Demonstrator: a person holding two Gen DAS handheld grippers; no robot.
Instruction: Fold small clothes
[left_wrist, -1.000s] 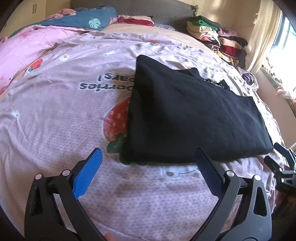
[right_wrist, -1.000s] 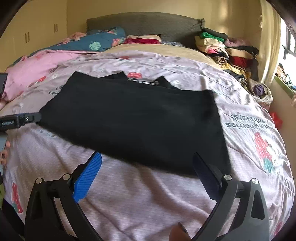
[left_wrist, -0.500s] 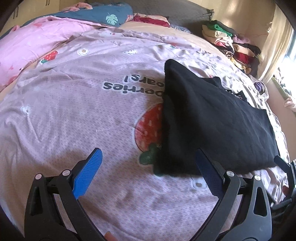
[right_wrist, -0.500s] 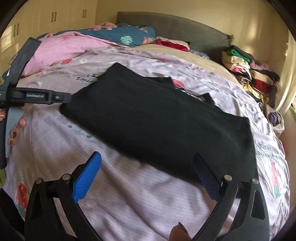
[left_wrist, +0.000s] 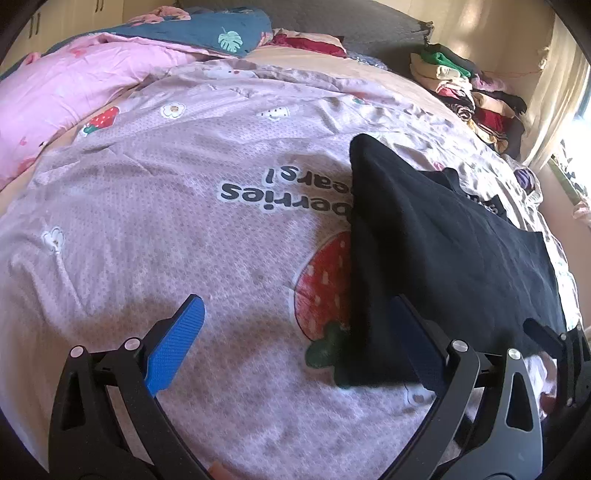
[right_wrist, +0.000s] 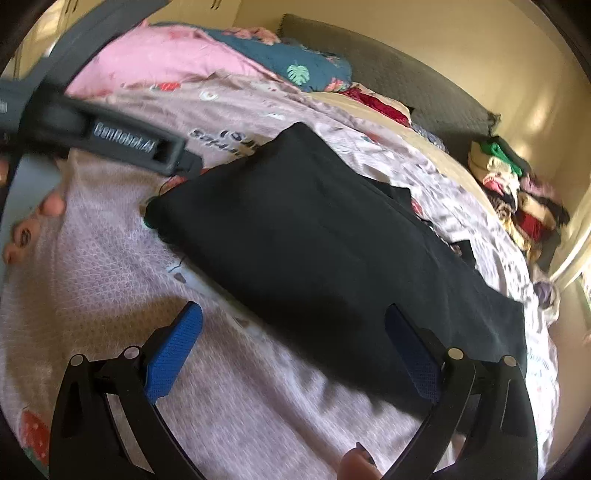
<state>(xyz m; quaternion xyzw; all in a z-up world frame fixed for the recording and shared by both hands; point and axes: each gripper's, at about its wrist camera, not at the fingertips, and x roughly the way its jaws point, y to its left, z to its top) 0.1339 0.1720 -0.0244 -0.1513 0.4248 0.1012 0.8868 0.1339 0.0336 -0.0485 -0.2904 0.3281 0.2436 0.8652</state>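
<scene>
A wide bed fills the room, covered by a pale lilac quilted bedspread printed with strawberries and black lettering (left_wrist: 192, 206). A crumpled pink duvet (left_wrist: 74, 88) lies along its far left side, beside a teal blanket with a leaf motif (left_wrist: 229, 33). A dark grey padded headboard (right_wrist: 406, 85) stands against a cream yellow wall (right_wrist: 424, 33). A stack of folded mixed-colour clothes (left_wrist: 469, 92) sits at the far right corner. Sunlight enters past a cream curtain (left_wrist: 554, 96).
</scene>
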